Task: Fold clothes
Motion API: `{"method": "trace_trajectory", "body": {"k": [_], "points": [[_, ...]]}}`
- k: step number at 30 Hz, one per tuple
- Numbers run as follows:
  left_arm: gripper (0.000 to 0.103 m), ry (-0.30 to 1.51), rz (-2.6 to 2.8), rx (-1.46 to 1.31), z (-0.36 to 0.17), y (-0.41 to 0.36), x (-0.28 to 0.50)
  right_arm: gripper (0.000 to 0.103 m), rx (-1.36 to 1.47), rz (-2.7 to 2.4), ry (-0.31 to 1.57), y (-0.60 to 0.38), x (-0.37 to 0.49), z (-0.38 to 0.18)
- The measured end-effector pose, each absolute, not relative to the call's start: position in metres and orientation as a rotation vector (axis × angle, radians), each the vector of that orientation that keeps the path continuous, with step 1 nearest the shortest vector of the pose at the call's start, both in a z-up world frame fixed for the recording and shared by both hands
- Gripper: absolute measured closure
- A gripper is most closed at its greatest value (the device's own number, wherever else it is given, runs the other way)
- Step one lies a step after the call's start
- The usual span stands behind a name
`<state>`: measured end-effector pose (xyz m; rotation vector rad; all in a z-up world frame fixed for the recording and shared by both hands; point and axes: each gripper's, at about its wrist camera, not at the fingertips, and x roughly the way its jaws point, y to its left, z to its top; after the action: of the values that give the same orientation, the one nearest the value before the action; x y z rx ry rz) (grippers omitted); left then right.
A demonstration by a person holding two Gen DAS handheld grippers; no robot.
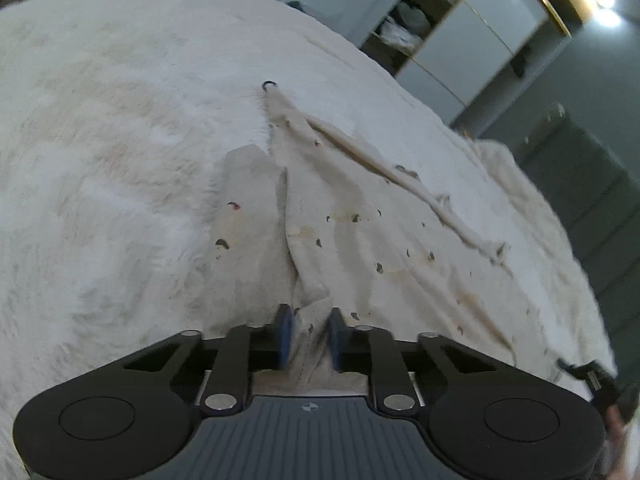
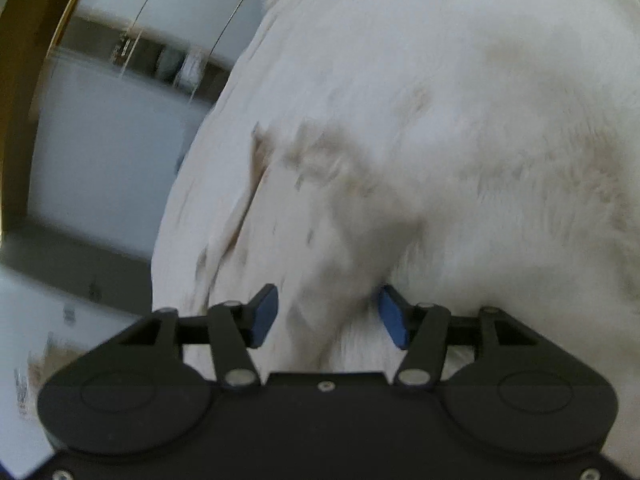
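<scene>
Progress: folding is only beginning; the cream garment is lying mostly spread out, creased, on the fluffy white bed cover.
Left claw: pinching the garment's near edge.
Right claw: standing apart, blurred cloth between its blue pads, not yet gripping.
Materials: thin, soft fabric with small dark motifs; plush cover.

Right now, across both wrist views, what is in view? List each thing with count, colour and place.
garment: one, cream with small dark marks, spread on the blanket
blanket: one, fluffy white, under the garment
wardrobe: one, pale grey doors with an open shelf, in the background
left claw: one, black with blue pads, shut on a bunched garment edge
right claw: one, black with blue pads, jaws apart with blurred pale fabric between them; grip unclear
</scene>
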<state>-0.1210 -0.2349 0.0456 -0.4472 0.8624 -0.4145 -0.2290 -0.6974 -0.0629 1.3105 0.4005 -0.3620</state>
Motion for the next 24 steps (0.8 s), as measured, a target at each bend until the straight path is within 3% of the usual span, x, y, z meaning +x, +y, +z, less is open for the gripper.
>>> {"method": "trace_trajectory", "body": {"k": [1, 5, 9, 14, 16, 17, 19, 21, 22, 24], "points": [[0.099, 0.851, -0.391, -0.459, 0.047, -0.231, -0.123, 0.098, 1.361, -0.379, 0.358, -0.701, -0.229, -0.070], [0.100, 0.812, -0.260, -0.508, 0.050, -0.209, -0.128, 0.098, 1.454, -0.465, 0.243, -0.715, -0.243, -0.081], [0.099, 0.810, -0.220, -0.509, 0.051, -0.197, -0.132, 0.099, 1.362, -0.514, 0.225, -0.719, -0.257, -0.072], [0.095, 0.834, -0.204, -0.434, 0.053, -0.204, -0.137, 0.099, 1.299, -0.555, 0.220, -0.715, -0.267, -0.071], [0.097, 0.820, -0.128, -0.398, 0.058, -0.200, -0.146, 0.094, 1.271, -0.567, 0.223, -0.712, -0.271, -0.067], [0.096, 0.815, -0.073, -0.372, 0.060, -0.196, -0.150, 0.084, 1.260, -0.582, 0.223, -0.712, -0.275, -0.065], [0.094, 0.807, -0.037, -0.429, 0.065, -0.181, -0.160, 0.080, 1.210, -0.651, 0.207, -0.712, -0.291, -0.051], [0.072, 0.810, -0.117, -0.587, 0.067, -0.167, -0.173, 0.065, 1.202, -0.617, 0.188, -0.716, -0.304, -0.044], [0.050, 0.828, -0.196, -0.692, 0.064, -0.164, -0.180, 0.061, 1.209, -0.587, 0.199, -0.716, -0.310, -0.042], [0.044, 0.874, -0.315, -0.864, 0.052, -0.168, -0.190, 0.055, 1.221, -0.512, 0.227, -0.708, -0.317, -0.039]]}}
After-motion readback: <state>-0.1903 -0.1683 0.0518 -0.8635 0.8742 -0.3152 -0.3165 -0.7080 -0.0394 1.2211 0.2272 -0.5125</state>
